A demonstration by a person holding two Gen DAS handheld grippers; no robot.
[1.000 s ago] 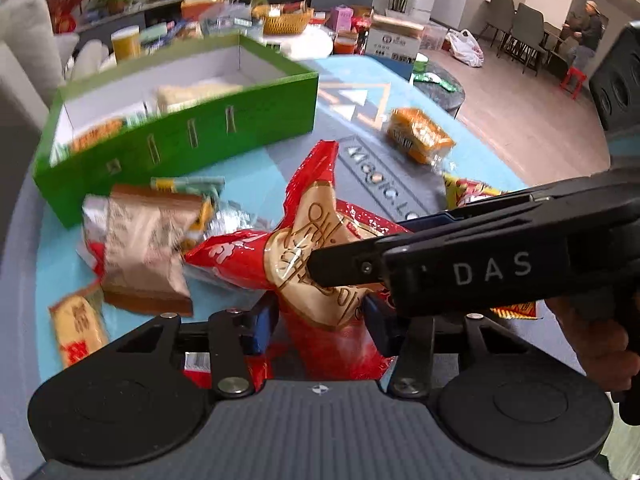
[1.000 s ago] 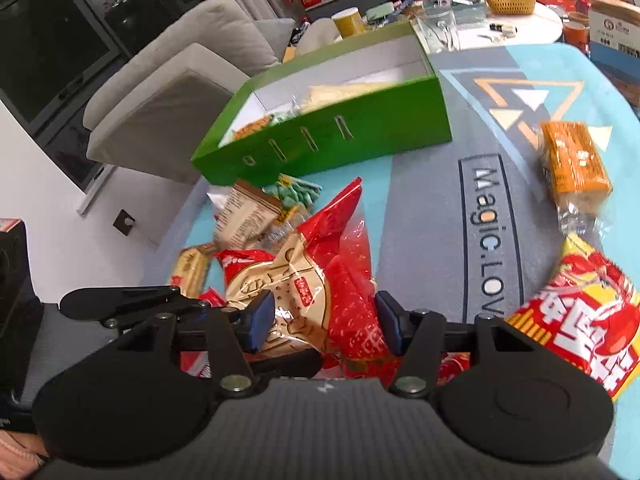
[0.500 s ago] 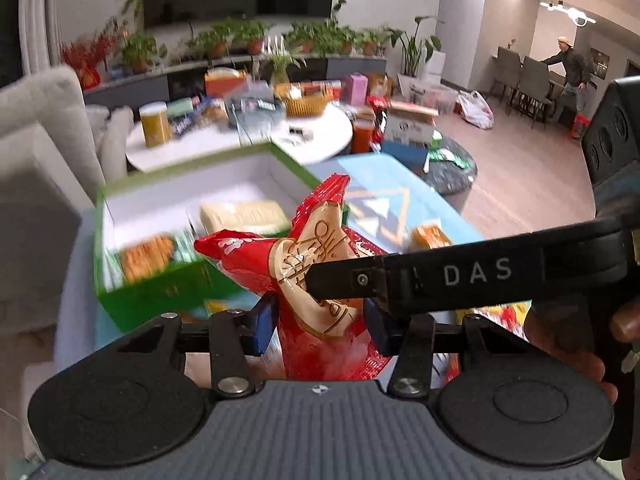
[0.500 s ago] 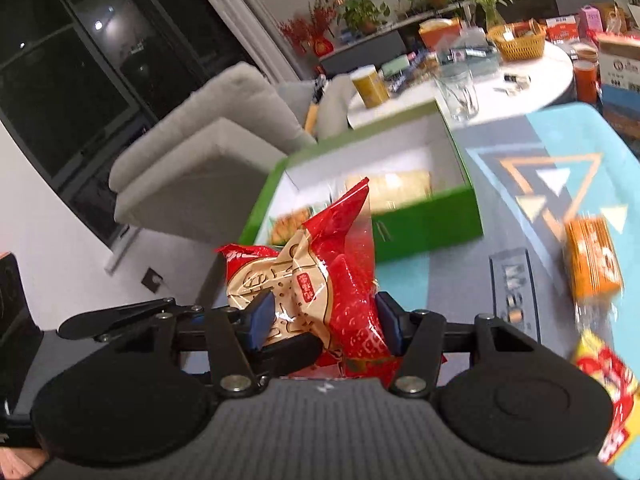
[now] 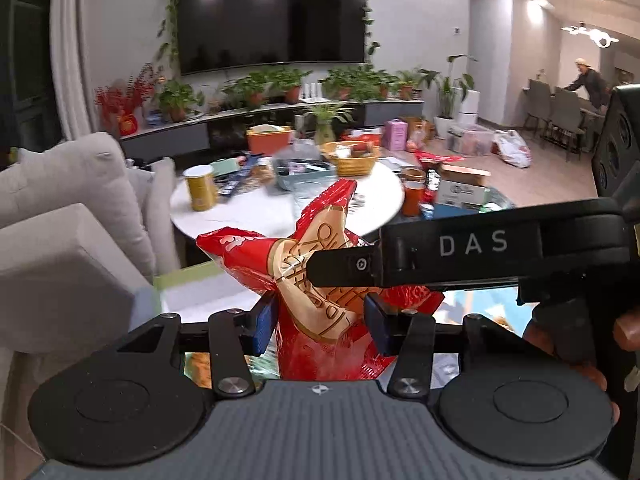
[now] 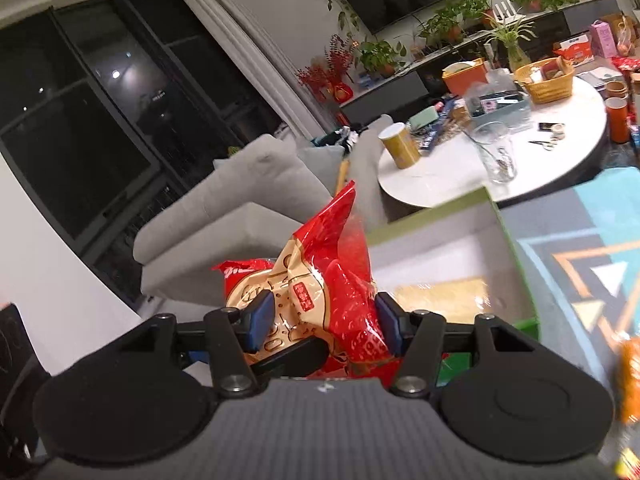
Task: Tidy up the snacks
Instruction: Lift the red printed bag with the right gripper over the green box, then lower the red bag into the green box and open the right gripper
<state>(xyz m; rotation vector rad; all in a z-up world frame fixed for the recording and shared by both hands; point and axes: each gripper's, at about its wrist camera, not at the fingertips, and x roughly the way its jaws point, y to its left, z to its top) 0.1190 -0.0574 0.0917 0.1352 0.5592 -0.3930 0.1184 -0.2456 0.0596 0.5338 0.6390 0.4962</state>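
Observation:
Both grippers hold one large red and tan snack bag [image 5: 316,280], lifted high above the table; it also shows in the right wrist view [image 6: 320,292]. My left gripper [image 5: 318,322] is shut on its lower part. My right gripper [image 6: 322,326] is shut on it from the other side, and its black finger [image 5: 460,254] crosses the left wrist view. The green box [image 6: 516,256] with a white inside lies below and ahead, a yellow packet [image 6: 444,300] inside it.
A grey sofa [image 6: 240,216] stands to the left. A round white table [image 6: 520,152] with a cup, glass and basket stands behind the box. The patterned mat [image 6: 580,264] lies to the right, with an orange packet [image 6: 630,380] at the edge.
Both grippers have lifted the red bag off the mat and carried it up and toward the green box. The loose snacks on the mat have dropped out of sight.

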